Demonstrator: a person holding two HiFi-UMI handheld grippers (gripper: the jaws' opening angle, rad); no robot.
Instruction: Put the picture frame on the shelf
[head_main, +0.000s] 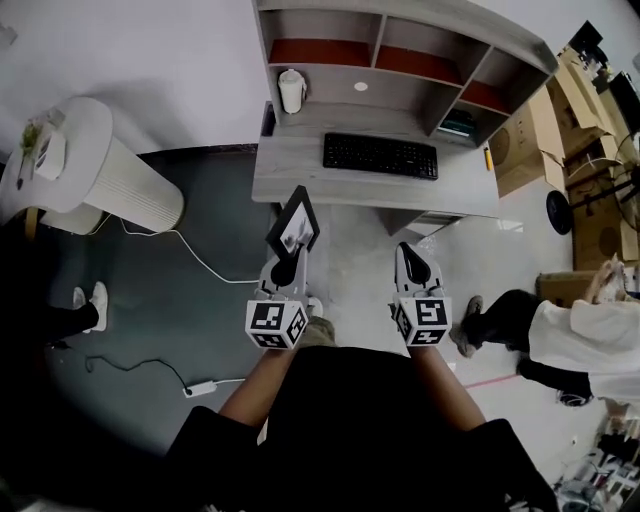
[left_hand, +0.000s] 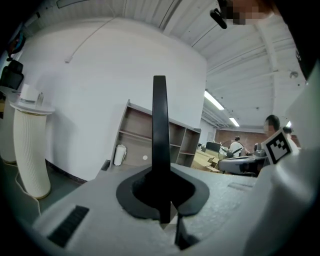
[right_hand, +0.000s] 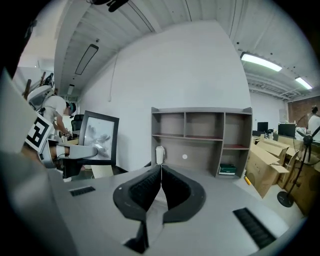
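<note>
Left tongs — clamped on the lower edge of the picture frame, pinching it. The frame has a black border and a pale print. It is in the air, tilted, over the floor just in front of the bench, and touches neither the bench nor the shelf. In the left gripper view the frame shows edge-on, a thin dark upright strip rising from between the jaws.

Right tongs — pressed together with nothing between them. The right gripper view shows the pads meeting in one closed seam. They sit beside the left tongs, apart from the frame.

The shelf stands at the back of the bench against the white wall, with open compartments. A black keyboard lies in front of it, and a white container stands toward its left end. Cardboard boxes are stacked right of the bench. A person in a white top is at the right edge.
</note>
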